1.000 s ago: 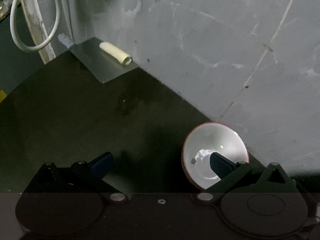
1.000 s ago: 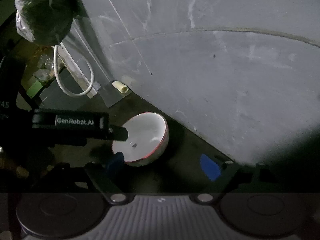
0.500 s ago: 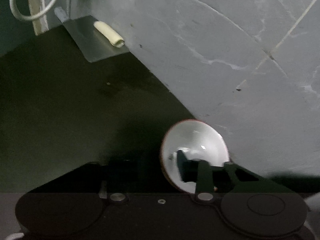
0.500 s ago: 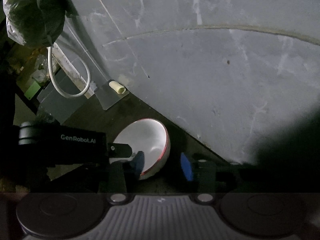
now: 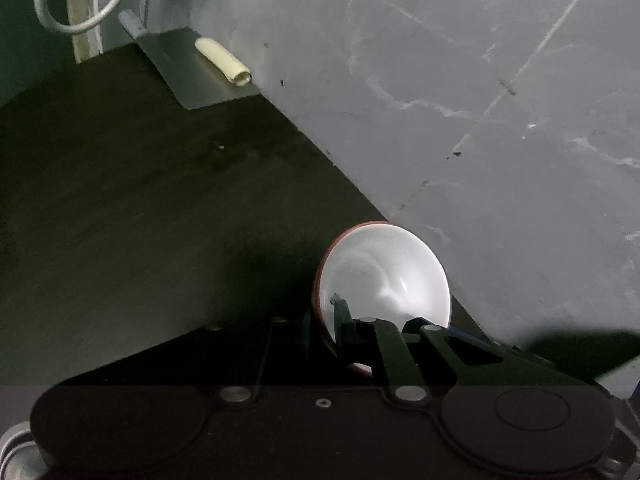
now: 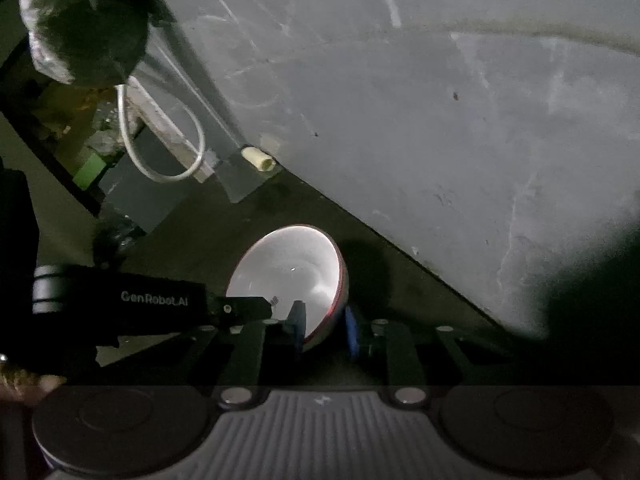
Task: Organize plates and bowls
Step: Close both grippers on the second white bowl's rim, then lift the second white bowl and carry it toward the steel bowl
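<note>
Both tools stood wide open a second ago; now each has closed onto the rim of the bowl (image 6: 292,268). The left tool (image 5: 322,320) is clamped shut on the rim, and the right tool (image 6: 322,328) is closing with the rim between its blue pads. One white, red-rimmed bowl sits on the dark worktop (image 5: 140,200), near the wall (image 5: 460,80). One pale tube (image 5: 224,62) lies far left.

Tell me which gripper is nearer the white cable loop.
Left gripper. It grips the bowl rim on the cable side; the right gripper, jaws closing on the rim, sits farther over.
</note>
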{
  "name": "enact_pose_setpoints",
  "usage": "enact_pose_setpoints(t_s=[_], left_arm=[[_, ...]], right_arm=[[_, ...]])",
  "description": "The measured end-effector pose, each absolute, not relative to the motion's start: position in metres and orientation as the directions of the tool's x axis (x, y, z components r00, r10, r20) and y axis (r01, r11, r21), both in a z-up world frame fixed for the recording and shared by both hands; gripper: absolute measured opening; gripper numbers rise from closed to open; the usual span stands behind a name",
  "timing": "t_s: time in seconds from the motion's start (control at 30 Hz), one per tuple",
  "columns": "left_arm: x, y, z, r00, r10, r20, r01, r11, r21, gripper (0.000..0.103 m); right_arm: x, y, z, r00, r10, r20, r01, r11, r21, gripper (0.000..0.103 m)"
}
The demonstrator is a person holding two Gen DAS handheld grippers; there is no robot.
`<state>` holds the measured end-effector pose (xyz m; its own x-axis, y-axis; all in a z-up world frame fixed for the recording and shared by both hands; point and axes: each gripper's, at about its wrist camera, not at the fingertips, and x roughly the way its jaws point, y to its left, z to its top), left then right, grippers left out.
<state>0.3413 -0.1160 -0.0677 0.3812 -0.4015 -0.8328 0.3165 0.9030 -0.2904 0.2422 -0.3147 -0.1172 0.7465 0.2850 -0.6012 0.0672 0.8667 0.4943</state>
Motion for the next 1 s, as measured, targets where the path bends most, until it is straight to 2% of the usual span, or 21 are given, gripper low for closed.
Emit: enact_pose_setpoints(t_s=[0.53, 1.0], left_arm=[[0.247, -0.068, 0.0, 0.591, -0.466, -0.658, 0.345, 0.884, -0.316, 0.011], [0.168, -0.014, 0.033, 0.705, -0.426, -0.566, 0.265, 0.9, -0.347, 0.011]], right_arm=[[0.177, -0.3, -0.055, 0.793, 0.389, -0.468, -0.154, 0.872, 0.465, 0.023], [0.137, -0.26, -0.014, 0.724, 0.527, -0.444, -0.373, 0.842, 0.39, 0.023]])
